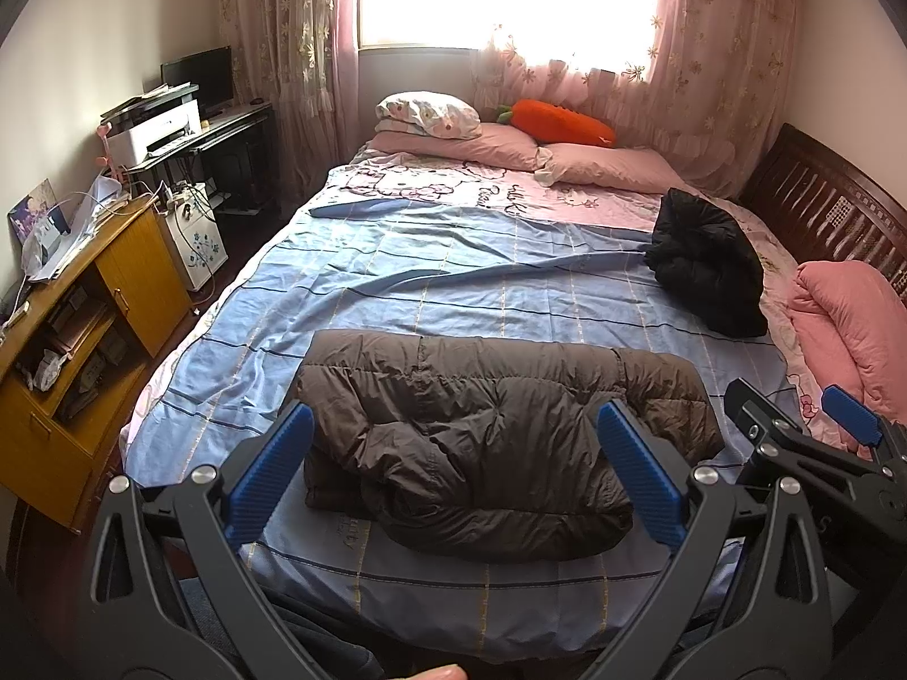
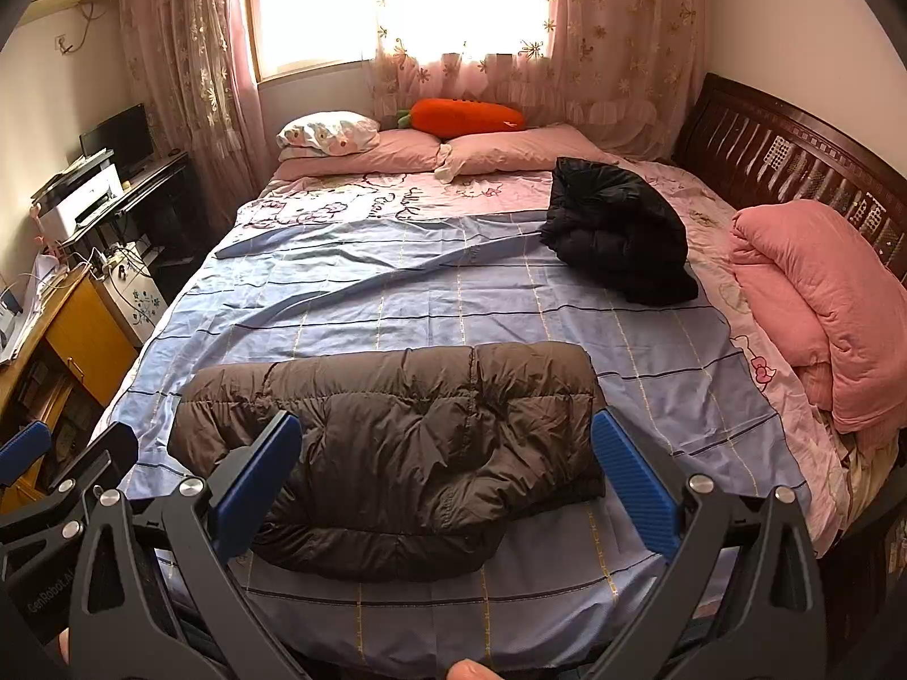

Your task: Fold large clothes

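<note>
Left wrist view: left gripper (image 1: 453, 453) fingers apart, empty, above the folded brown jacket (image 1: 487, 442) at 6 o'clock on bed (image 1: 453, 260). Right gripper (image 2: 448, 470) likewise spread, empty; black jacket (image 2: 618, 232) at 1 o'clock.

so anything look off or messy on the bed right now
The blue sheet is rucked into a long diagonal ridge across the bed. The black jacket lies in a loose heap near the pink quilt, while the brown jacket is already folded, though puffy.

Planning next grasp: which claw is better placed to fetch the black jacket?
Right, probably. The black jacket lies on the bed's far right, the right claw's side. Both claws are open and empty over the folded brown jacket.
</note>
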A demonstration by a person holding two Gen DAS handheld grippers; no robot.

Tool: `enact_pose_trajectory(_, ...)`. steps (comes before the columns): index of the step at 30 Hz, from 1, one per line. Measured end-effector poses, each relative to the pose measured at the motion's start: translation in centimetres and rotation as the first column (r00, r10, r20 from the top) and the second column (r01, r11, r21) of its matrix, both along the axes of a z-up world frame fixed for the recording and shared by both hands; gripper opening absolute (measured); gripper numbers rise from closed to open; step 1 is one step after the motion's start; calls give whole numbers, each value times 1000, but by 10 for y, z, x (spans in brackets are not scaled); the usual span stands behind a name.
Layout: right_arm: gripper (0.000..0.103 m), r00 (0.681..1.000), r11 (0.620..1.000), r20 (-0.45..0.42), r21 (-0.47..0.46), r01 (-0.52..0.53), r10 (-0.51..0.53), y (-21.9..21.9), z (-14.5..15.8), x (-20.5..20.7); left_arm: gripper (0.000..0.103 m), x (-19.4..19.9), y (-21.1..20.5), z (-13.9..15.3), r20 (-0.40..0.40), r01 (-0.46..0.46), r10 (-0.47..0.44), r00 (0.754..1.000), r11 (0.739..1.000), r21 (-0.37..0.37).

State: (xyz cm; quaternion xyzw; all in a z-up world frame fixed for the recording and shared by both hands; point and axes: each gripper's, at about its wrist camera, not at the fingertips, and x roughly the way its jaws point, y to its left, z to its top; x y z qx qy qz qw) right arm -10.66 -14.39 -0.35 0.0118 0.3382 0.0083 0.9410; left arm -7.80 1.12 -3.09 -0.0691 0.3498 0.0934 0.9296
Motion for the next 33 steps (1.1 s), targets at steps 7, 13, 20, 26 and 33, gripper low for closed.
enact_pose_trajectory(7, 102, 1000, 1000, 0, 1, -2, 2, 0, 0, 0, 101, 0, -1, 0, 0, -2, 2, 1000, 1000, -1)
enact_pose_trajectory(13, 102, 1000, 1000, 0, 0, -2, 2, -1, 0, 0, 101, 0, -1, -1, -1, -1, 1, 1000, 1000, -1)
enact_pose_trajectory(20, 102, 1000, 1000, 1, 2, -7, 7, -2, -1, 1, 101, -1, -1, -1, 0, -4, 4, 1000, 1000, 3)
enact_pose_trajectory(26, 102, 1000, 1000, 1, -1, -5, 5, -2, 0, 1, 101, -1, -1, -1, 0, -2, 2, 1000, 1000, 2)
enact_pose_trajectory(33, 102, 1000, 1000, 0, -1, -6, 6, -2, -1, 2, 101, -2, 2, -2, 0, 3, -3, 1000, 1000, 0)
